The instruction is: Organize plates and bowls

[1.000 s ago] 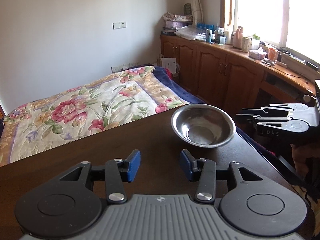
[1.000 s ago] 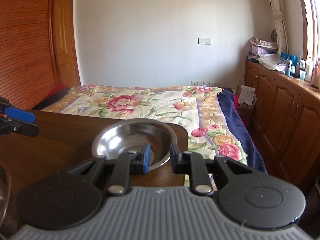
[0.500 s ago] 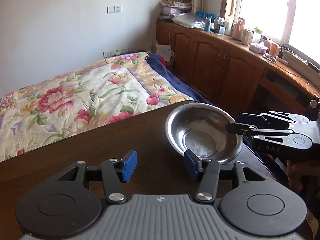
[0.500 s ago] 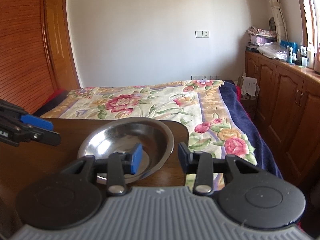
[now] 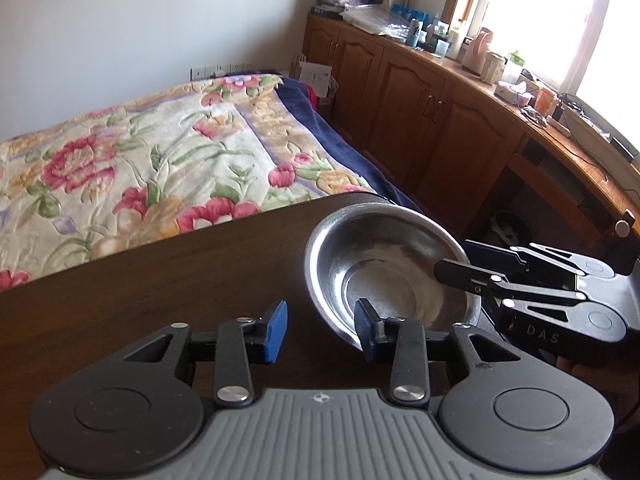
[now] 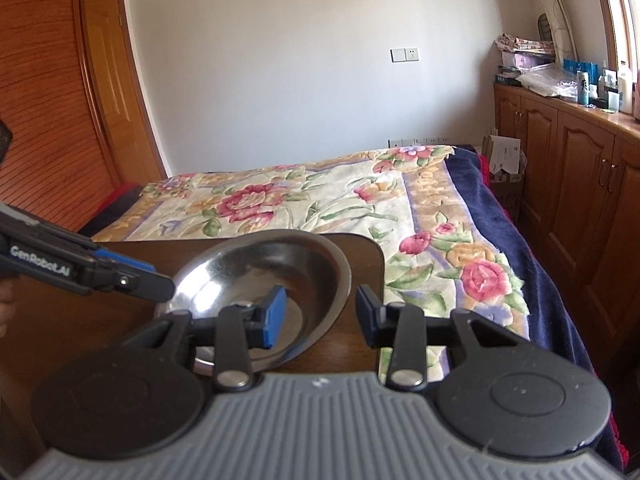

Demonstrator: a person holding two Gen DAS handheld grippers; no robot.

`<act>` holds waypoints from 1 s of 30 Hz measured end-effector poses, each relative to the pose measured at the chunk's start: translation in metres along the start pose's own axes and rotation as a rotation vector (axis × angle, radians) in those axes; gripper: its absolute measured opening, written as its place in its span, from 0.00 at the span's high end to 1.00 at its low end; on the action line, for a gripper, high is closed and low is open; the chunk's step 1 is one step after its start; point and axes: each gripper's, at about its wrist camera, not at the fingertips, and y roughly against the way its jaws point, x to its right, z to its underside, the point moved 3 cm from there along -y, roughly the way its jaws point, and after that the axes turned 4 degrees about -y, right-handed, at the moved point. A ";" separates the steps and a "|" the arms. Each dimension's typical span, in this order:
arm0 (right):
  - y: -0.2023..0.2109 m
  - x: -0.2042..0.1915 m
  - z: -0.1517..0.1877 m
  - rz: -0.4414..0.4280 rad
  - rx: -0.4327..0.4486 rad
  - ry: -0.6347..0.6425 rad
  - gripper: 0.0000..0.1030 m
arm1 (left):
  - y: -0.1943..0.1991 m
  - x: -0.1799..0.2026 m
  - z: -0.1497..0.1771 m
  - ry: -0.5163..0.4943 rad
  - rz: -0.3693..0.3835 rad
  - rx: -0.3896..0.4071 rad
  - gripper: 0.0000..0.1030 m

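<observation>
The bowl (image 6: 264, 280) sits at the surface's (image 5: 160, 288) far right corner, close to both edges. Our right gripper (image 6: 320, 316) has its jaws apart astride the near rim, one inside, one outside. We should close squarely on the rim before lifting. Our left gripper (image 5: 320, 330), jaws apart and empty, waits beside the bowl.

So there's this shiny steel bowl (image 5: 390, 268) sitting upright near the far right corner of the dark wooden surface (image 5: 168, 280), right by the rounded edge. It's looking empty inside, just catching some light on its walls and flat bottom, and it's sitting level, rim up.
</observation>
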 end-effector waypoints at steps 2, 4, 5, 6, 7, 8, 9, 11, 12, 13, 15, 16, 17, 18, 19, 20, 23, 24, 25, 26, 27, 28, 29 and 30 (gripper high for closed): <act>0.000 0.000 0.000 -0.005 -0.004 -0.009 0.60 | -0.002 -0.002 -0.001 0.013 0.010 -0.004 0.62; 0.000 0.000 0.000 -0.011 -0.007 -0.013 0.60 | -0.005 -0.003 -0.003 0.019 0.013 -0.008 0.62; 0.000 -0.001 0.000 -0.012 -0.008 -0.012 0.60 | -0.006 -0.003 -0.003 0.022 0.017 -0.011 0.63; -0.001 -0.001 0.000 -0.011 -0.009 -0.011 0.61 | -0.007 -0.003 -0.003 0.027 0.022 -0.014 0.63; -0.001 -0.001 -0.001 -0.011 -0.010 -0.011 0.61 | -0.009 -0.003 -0.004 0.031 0.024 -0.019 0.64; -0.001 -0.001 -0.001 -0.013 -0.011 -0.011 0.61 | -0.010 -0.004 -0.005 0.036 0.026 -0.023 0.64; -0.001 -0.002 -0.001 -0.014 -0.012 -0.012 0.61 | -0.011 -0.004 -0.004 0.039 0.027 -0.027 0.65; -0.002 -0.001 -0.002 -0.019 -0.014 -0.018 0.62 | -0.014 -0.005 -0.004 0.044 0.027 -0.033 0.68; -0.003 0.000 -0.002 -0.023 -0.015 -0.023 0.62 | -0.015 -0.006 -0.004 0.048 0.027 -0.036 0.70; -0.003 0.001 -0.002 -0.026 -0.018 -0.030 0.62 | -0.017 -0.007 -0.004 0.054 0.028 -0.041 0.71; -0.004 0.002 -0.001 -0.036 -0.024 -0.043 0.64 | -0.019 -0.009 -0.003 0.067 0.031 -0.045 0.75; -0.005 0.003 -0.001 -0.040 -0.027 -0.050 0.64 | -0.019 -0.010 -0.003 0.068 0.033 -0.045 0.75; -0.005 0.003 -0.001 -0.043 -0.029 -0.055 0.66 | -0.019 -0.010 -0.003 0.067 0.034 -0.045 0.77; -0.005 0.003 -0.001 -0.046 -0.031 -0.058 0.68 | -0.018 -0.009 -0.003 0.066 0.034 -0.045 0.78; -0.006 0.004 -0.001 -0.049 -0.033 -0.060 0.69 | -0.017 -0.009 -0.003 0.065 0.034 -0.045 0.79; -0.006 0.003 0.000 -0.051 -0.035 -0.063 0.72 | -0.018 -0.009 -0.003 0.066 0.035 -0.045 0.81; -0.007 0.003 0.001 -0.052 -0.040 -0.066 0.74 | -0.016 -0.009 -0.003 0.060 0.030 -0.046 0.82; -0.007 0.003 0.001 -0.054 -0.042 -0.068 0.74 | -0.016 -0.009 -0.003 0.063 0.029 -0.046 0.82; -0.007 0.003 0.001 -0.056 -0.043 -0.069 0.75 | -0.016 -0.009 -0.002 0.065 0.027 -0.045 0.83; -0.006 0.002 0.001 -0.056 -0.045 -0.069 0.78 | -0.014 -0.009 -0.002 0.067 0.026 -0.044 0.83; -0.005 0.002 0.001 -0.054 -0.045 -0.065 0.80 | -0.012 -0.008 -0.003 0.064 0.020 -0.040 0.83; -0.004 0.000 0.000 -0.055 -0.044 -0.062 0.80 | -0.010 -0.008 -0.002 0.061 0.020 -0.035 0.83; -0.002 -0.001 0.000 -0.056 -0.042 -0.060 0.80 | -0.007 -0.008 -0.003 0.061 0.022 -0.032 0.84; 0.000 -0.003 -0.002 -0.057 -0.039 -0.056 0.80 | -0.003 -0.008 -0.003 0.061 0.022 -0.027 0.84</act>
